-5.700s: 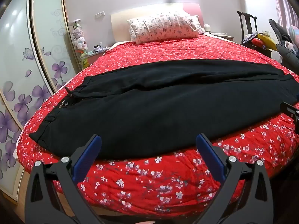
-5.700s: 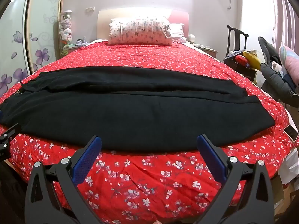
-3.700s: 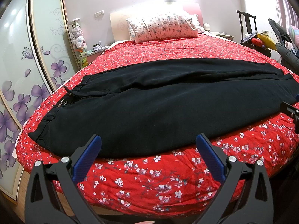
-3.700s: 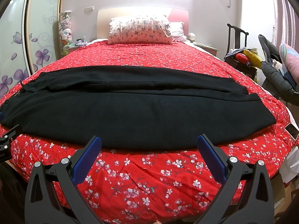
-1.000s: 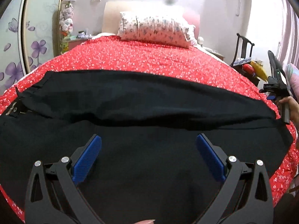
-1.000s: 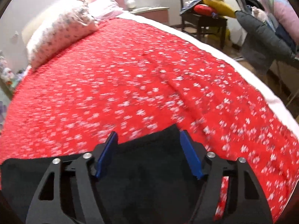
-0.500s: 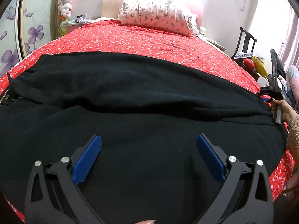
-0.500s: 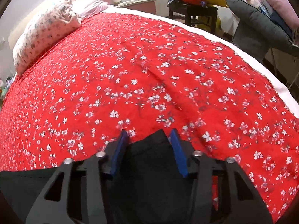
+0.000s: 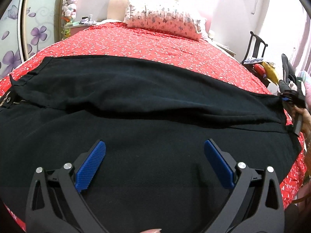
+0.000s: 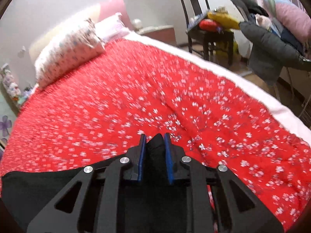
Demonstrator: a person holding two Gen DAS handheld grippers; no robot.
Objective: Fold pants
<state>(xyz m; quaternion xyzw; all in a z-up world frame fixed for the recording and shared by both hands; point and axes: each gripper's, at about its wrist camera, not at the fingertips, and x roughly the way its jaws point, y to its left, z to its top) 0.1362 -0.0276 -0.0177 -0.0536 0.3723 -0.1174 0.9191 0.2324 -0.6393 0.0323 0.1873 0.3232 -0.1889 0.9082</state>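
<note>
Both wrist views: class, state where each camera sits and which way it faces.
Left wrist: over the black pants, facing the pillow; open left gripper, a hand at right.
Right wrist: at the pants' corner, facing the chair; right gripper closing on fabric.
Shared: pants, pillow, red bedspread.

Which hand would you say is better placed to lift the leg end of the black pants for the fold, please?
Right. The right tongs are closing with the black fabric pants bunched between their blue pads, at the hem end. The left tongs hover wide open over mid-leg cloth, gripping nothing.
</note>
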